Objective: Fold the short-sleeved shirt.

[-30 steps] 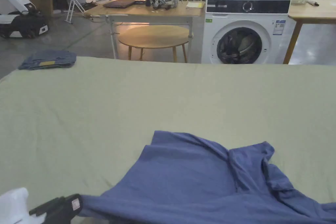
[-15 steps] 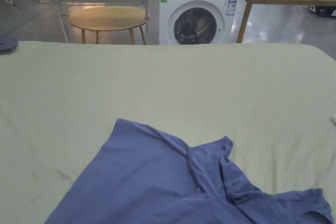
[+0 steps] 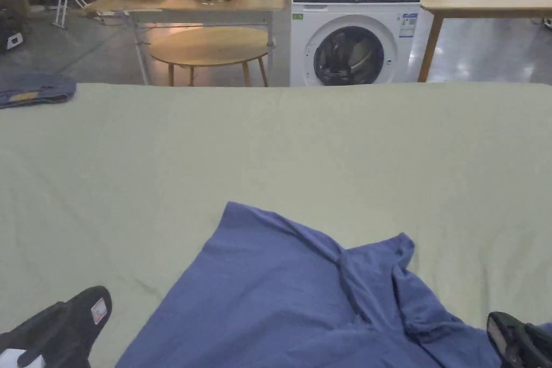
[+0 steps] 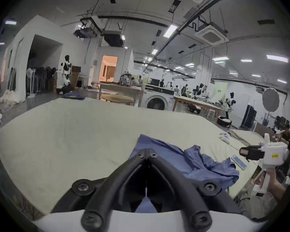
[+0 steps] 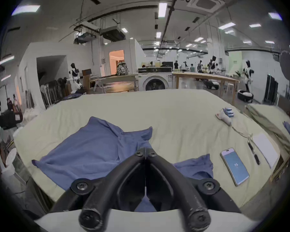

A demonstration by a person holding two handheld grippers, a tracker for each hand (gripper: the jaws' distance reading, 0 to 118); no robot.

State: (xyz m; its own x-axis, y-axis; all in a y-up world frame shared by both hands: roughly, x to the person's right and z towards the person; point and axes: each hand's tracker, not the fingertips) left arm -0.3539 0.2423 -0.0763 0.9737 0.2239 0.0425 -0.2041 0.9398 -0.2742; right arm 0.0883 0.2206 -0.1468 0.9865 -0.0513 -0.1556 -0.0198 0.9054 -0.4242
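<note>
Both jaws are seen closed and empty on the left hand-held gripper and right hand-held gripper. The crumpled shirt, bunched at four o'clock, could be folded crooked unless flattened.

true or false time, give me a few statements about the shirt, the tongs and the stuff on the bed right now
1. The blue shirt lies crumpled on the pale green bed cover. True.
2. The left tongs have their jaws spread wide. False: the tips meet, with nothing seen between them.
3. A phone lies on the cover to the right of the shirt. True.
4. The right tongs are shut. True.
5. The washing machine stands on the bed. False: it stands on the floor beyond it.
</note>
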